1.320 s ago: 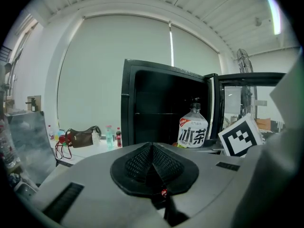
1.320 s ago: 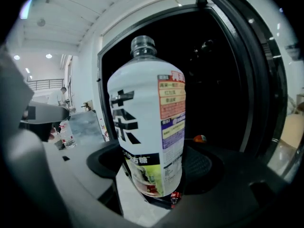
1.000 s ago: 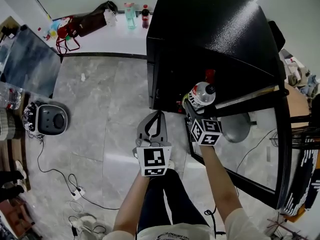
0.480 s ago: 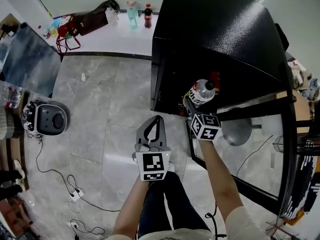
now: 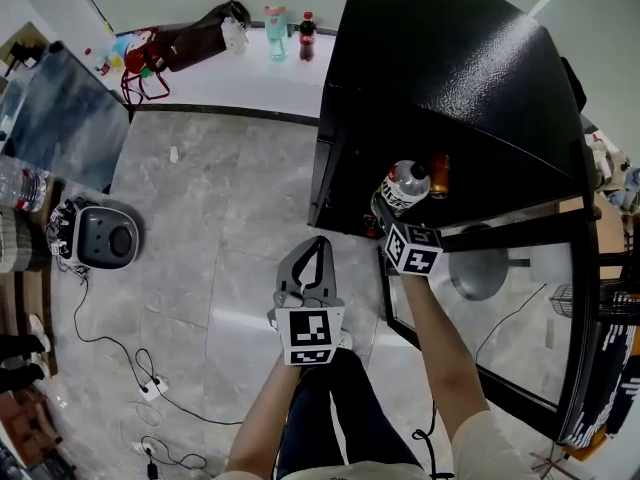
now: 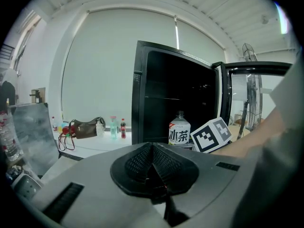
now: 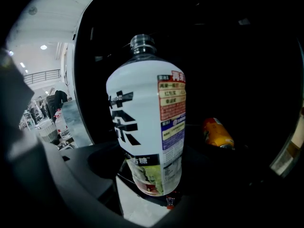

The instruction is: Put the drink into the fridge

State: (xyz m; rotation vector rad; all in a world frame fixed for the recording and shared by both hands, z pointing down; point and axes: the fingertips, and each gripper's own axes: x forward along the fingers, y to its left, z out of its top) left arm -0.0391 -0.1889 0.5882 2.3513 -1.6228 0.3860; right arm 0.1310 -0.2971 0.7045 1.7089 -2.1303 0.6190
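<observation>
The drink is a clear bottle (image 5: pixel 404 186) with a white label and a dark cap. My right gripper (image 5: pixel 388 211) is shut on its lower body and holds it upright at the mouth of the open black fridge (image 5: pixel 440 78). In the right gripper view the bottle (image 7: pixel 147 122) fills the middle, with the dark fridge interior behind it and an orange can (image 7: pixel 217 133) lying inside. My left gripper (image 5: pixel 318 243) is shut and empty, over the floor in front of the fridge. From the left gripper view I see the bottle (image 6: pixel 179 130) beside the right gripper's marker cube (image 6: pixel 212 135).
The fridge's glass door (image 5: pixel 530 308) stands open to the right. A grey round appliance (image 5: pixel 100 238) and cables (image 5: pixel 120 368) lie on the floor at left. On the white ledge at the back are a dark bag (image 5: pixel 195 38) and two bottles (image 5: pixel 277 30).
The right gripper has carried the bottle slightly further up toward the fridge opening. The left gripper has stayed shut and almost still.
</observation>
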